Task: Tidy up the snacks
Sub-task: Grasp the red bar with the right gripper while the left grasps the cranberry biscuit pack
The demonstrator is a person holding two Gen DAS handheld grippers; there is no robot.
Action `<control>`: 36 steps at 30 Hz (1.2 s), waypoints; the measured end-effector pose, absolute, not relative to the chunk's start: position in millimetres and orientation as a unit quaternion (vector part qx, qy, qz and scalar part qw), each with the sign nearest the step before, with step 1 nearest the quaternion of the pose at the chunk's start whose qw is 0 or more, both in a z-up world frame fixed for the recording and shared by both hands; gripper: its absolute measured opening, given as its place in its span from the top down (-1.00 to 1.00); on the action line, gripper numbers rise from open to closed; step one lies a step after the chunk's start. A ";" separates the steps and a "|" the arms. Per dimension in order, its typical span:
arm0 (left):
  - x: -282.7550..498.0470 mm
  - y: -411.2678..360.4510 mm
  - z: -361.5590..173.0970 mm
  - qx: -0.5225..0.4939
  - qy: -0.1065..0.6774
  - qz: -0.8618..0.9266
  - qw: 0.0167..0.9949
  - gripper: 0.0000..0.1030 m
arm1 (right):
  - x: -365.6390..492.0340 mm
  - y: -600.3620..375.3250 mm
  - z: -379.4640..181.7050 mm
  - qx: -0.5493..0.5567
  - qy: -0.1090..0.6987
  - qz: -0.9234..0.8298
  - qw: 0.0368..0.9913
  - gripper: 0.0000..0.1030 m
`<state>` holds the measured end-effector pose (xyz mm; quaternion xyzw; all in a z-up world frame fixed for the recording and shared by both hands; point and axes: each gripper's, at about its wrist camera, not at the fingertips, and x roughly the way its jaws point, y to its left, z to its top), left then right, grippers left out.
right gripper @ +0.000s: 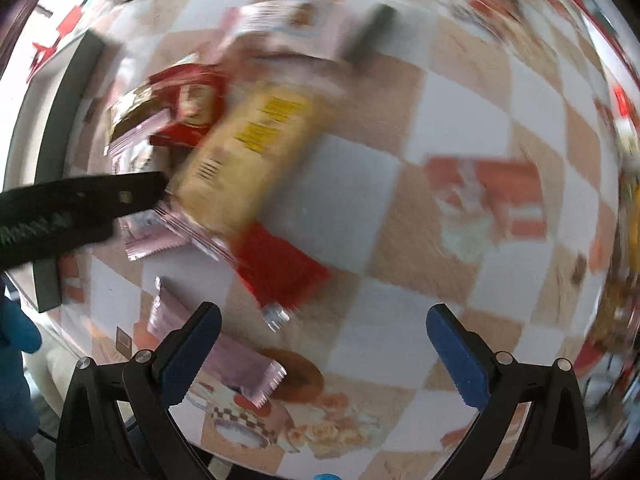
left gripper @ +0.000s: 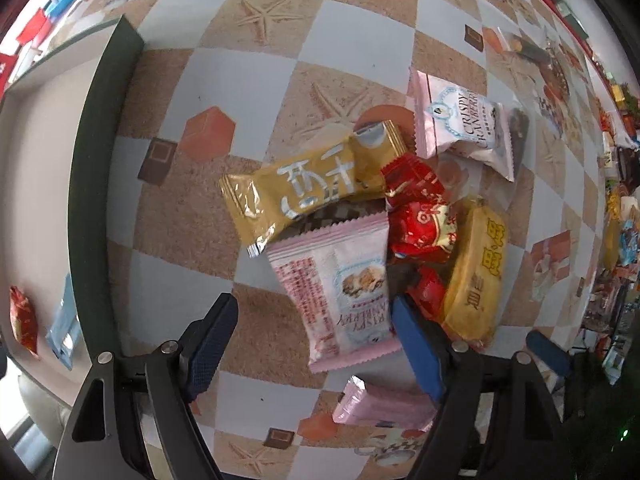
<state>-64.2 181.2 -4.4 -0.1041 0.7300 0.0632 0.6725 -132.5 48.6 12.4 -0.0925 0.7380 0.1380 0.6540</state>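
Blue-padded left hand-held gripper [left gripper: 304,344] hangs with fingers apart around the pink foil cranberry-crisp packet [left gripper: 344,292] on the checkered bench [left gripper: 256,84]; right hand-held gripper [right gripper: 324,348] likewise gapes, holding nothing.

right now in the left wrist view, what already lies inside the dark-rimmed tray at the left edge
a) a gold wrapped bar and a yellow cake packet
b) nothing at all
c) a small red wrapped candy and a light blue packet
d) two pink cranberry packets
c: the dark-rimmed tray holds a small red wrapped candy and a light blue packet on its pale floor, while the gold, yellow and pink snacks lie outside it on the checkered tablecloth.
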 end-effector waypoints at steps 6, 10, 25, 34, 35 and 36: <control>-62.2 194.3 -16.1 -0.089 0.737 0.081 0.665 -0.59 | -126.5 76.8 17.6 -0.106 0.729 0.165 0.656 -0.48; -62.4 190.4 -18.4 -0.063 0.737 0.073 0.669 -0.57 | -117.2 78.1 24.4 -0.115 0.728 0.160 0.656 0.15; -117.0 188.5 -20.2 0.006 0.730 0.030 0.682 -0.45 | -202.9 -42.0 40.2 -0.022 0.787 0.106 0.608 -0.68; -96.1 158.7 -21.5 0.066 0.719 0.009 0.692 -0.54 | -180.6 -38.2 57.1 -0.082 0.762 0.114 0.633 -0.69; -95.2 157.6 -22.4 0.065 0.719 0.006 0.692 -0.55 | -174.2 -23.8 56.4 -0.093 0.763 0.119 0.629 -0.69; -88.3 160.0 -26.3 0.063 0.719 0.005 0.692 -0.55 | -173.7 -15.7 54.9 -0.099 0.766 0.126 0.623 -0.69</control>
